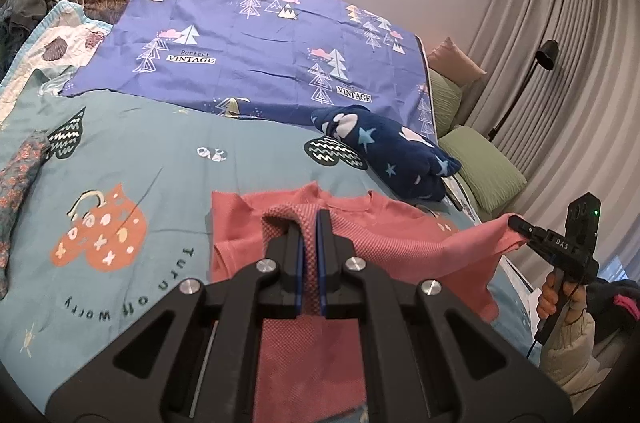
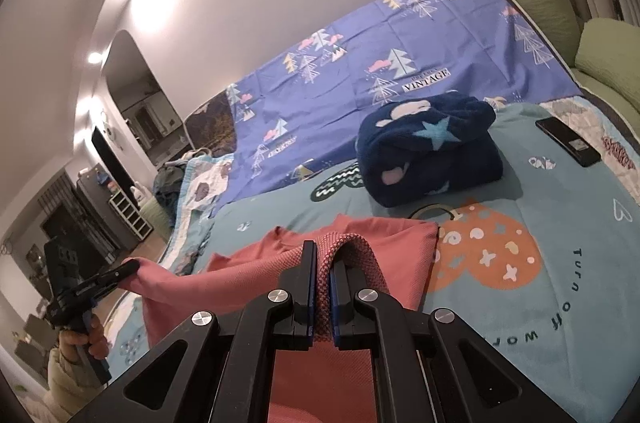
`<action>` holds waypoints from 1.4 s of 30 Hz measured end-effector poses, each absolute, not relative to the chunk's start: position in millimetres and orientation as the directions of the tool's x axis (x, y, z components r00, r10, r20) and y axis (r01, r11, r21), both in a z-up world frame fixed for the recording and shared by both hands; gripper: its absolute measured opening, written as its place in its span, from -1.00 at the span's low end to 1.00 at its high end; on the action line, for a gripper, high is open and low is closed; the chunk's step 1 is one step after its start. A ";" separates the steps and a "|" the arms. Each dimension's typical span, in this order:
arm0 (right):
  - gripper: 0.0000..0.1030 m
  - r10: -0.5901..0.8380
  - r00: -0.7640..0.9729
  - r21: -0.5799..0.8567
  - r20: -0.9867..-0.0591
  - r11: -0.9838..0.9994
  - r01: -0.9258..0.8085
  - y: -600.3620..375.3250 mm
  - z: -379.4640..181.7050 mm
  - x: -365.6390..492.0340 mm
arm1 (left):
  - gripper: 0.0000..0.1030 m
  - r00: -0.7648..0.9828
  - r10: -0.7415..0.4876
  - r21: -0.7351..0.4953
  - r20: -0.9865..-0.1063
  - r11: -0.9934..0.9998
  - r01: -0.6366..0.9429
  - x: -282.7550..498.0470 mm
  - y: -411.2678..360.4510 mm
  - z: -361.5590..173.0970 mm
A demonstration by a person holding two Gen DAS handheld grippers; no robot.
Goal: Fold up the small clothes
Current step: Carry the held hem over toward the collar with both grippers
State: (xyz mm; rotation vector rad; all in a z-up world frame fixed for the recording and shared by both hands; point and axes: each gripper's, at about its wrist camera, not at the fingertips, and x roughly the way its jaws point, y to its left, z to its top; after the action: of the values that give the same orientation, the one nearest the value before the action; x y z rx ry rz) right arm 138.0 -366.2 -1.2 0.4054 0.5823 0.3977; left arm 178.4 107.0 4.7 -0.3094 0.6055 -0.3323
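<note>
left tongs (image 1: pixel 311 223): clamped on pink shirt (image 1: pixel 360 235), frame centre
right tongs (image 2: pixel 323 255): clamped on pink shirt
bed (image 1: pixel 168 159): under shirt

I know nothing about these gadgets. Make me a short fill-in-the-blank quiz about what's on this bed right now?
1. Both the left gripper and the right gripper are shut on a ____ shirt.
2. The folded navy fleece blanket has light blue ____ on it.
3. The purple sheet carries the printed word ____.
4. A black ____ lies on the teal quilt, right of the blanket.

Missing words: pink; stars; VINTAGE; phone
</note>
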 end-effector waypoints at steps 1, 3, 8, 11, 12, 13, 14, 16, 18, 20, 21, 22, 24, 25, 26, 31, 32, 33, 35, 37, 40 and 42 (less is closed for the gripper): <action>-0.90 0.466 0.765 0.477 -0.445 0.846 -0.238 -367.2 -2.6 142.9 | -0.87 0.772 -0.389 -0.375 -0.503 0.903 0.210 186.1 106.2 4.1; -0.90 0.463 0.764 0.485 -0.448 0.844 -0.227 -368.4 -5.5 152.8 | -0.87 0.767 -0.385 -0.372 -0.513 0.905 0.206 200.3 104.6 1.5; -0.89 0.435 0.759 0.477 -0.484 0.858 -0.188 -368.1 -16.6 185.2 | -0.87 0.738 -0.372 -0.359 -0.562 0.914 0.187 238.6 96.9 -13.1; -0.89 0.411 0.745 0.475 -0.526 0.868 -0.143 -368.1 -30.8 208.3 | -0.87 0.715 -0.357 -0.344 -0.602 0.923 0.172 263.0 90.8 -27.4; -0.89 0.394 0.739 0.469 -0.547 0.875 -0.119 -368.1 -36.1 214.5 | -0.87 0.708 -0.352 -0.339 -0.613 0.926 0.168 269.5 89.6 -31.9; -0.89 0.380 0.734 0.463 -0.562 0.881 -0.102 -368.1 -40.0 219.0 | -0.87 0.698 -0.348 -0.333 -0.625 0.928 0.165 276.5 87.7 -37.8; -0.89 0.367 0.727 0.456 -0.580 0.886 -0.083 -367.8 -44.9 224.2 | -0.87 0.691 -0.345 -0.330 -0.635 0.930 0.161 282.1 86.6 -42.7; -0.89 0.349 0.712 0.441 -0.610 0.895 -0.060 -365.7 -54.5 235.2 | -0.86 0.673 -0.340 -0.331 -0.656 0.932 0.148 293.6 85.4 -54.3; -0.89 0.341 0.696 0.428 -0.632 0.902 -0.052 -364.1 -62.2 244.6 | -0.86 0.660 -0.338 -0.343 -0.671 0.931 0.127 300.4 87.3 -63.9; -0.89 0.337 0.680 0.419 -0.651 0.907 -0.048 -362.7 -68.3 253.0 | -0.86 0.645 -0.342 -0.365 -0.684 0.925 0.103 305.3 92.5 -74.3; -0.89 0.342 0.674 0.421 -0.655 0.906 -0.051 -362.4 -71.2 256.4 | -0.86 0.638 -0.345 -0.377 -0.688 0.922 0.092 306.7 95.6 -79.4; -0.89 0.347 0.668 0.423 -0.658 0.905 -0.053 -362.2 -73.6 259.6 | -0.86 0.636 -0.347 -0.383 -0.689 0.920 0.087 308.3 97.2 -82.1; -0.89 0.355 0.661 0.426 -0.661 0.903 -0.059 -361.3 -75.8 264.4 | -0.85 0.638 -0.348 -0.392 -0.687 0.917 0.078 309.1 99.3 -84.7; -0.89 0.357 0.660 0.426 -0.661 0.903 -0.062 -360.8 -75.9 266.1 | -0.84 0.645 -0.349 -0.397 -0.680 0.915 0.076 307.9 99.9 -83.8; -0.89 0.360 0.660 0.428 -0.659 0.901 -0.065 -360.7 -75.2 266.9 | -0.84 0.652 -0.349 -0.400 -0.673 0.913 0.077 306.3 100.5 -82.2; -0.89 0.373 0.686 0.431 -0.625 0.897 -0.096 -358.0 -62.3 269.3 | -0.84 0.716 -0.340 -0.408 -0.610 0.909 0.084 295.4 103.0 -56.2; -0.89 0.367 0.688 0.423 -0.626 0.901 -0.095 -356.9 -61.5 272.1 | -0.83 0.719 -0.331 -0.399 -0.611 0.913 0.082 297.8 103.3 -54.3; -0.89 0.353 0.683 0.412 -0.639 0.907 -0.083 -355.8 -63.4 278.9 | -0.82 0.717 -0.319 -0.386 -0.620 0.919 0.075 302.3 102.7 -54.4; -0.82 0.342 0.643 0.397 -0.685 0.916 -0.065 -352.3 -72.0 292.1 | -0.82 0.694 -0.287 -0.350 -0.660 0.935 0.053 315.8 100.7 -63.4; -0.81 0.312 0.591 0.378 -0.744 0.926 -0.013 -351.2 -82.9 299.3 | -0.82 0.659 -0.271 -0.321 -0.702 0.946 0.048 323.1 96.9 -75.6; -0.56 0.331 0.607 0.386 -0.722 0.921 -0.043 -353.9 -77.2 289.1 | -0.71 0.666 -0.279 -0.314 -0.692 0.947 0.070 316.2 97.9 -78.2; -0.26 0.333 0.626 0.387 -0.705 0.920 -0.054 -359.8 -69.0 282.8 | -0.48 0.677 -0.287 -0.329 -0.678 0.942 0.070 312.7 102.9 -74.3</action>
State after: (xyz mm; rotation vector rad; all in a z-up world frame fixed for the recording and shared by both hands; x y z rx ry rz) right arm 282.8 -359.8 -69.0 0.3471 0.8703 0.2273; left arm 312.7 102.9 -74.3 -0.2875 0.8048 -0.2038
